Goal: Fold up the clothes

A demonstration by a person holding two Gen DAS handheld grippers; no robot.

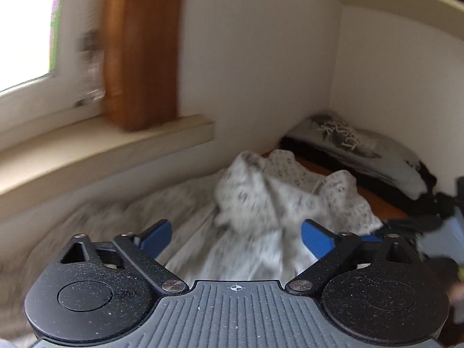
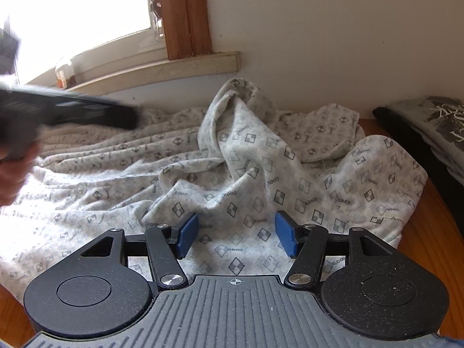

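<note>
Wall [image 2: 333, 34] behind, pale and plain. Window [image 2: 78, 11] at far left, brown wooden frame [image 2: 185, 14], pale sill [image 2: 162, 69] below. Orange-brown wooden worktop [image 2: 429, 249] under everything, bare at right edge and near left corner. Garment [image 2: 232, 156], light grey with printed checkered diamonds, spread crumpled over most of the worktop, one fold heaped upright against the wall, buttons along left part. Folded grey and black clothes [image 2: 435, 133] at far right, just beside the garment. Left hand-held gripper [image 1: 235, 239], blue pads wide apart, nothing between them, above the garment; view blurred. Same tool seen from the right wrist as a dark blurred bar [image 2: 69, 110] at left, held by a hand [image 2: 14, 171]. Right hand-held gripper [image 2: 236, 236], pads wide apart, empty, low over the garment's near part; contact not discernible.
</note>
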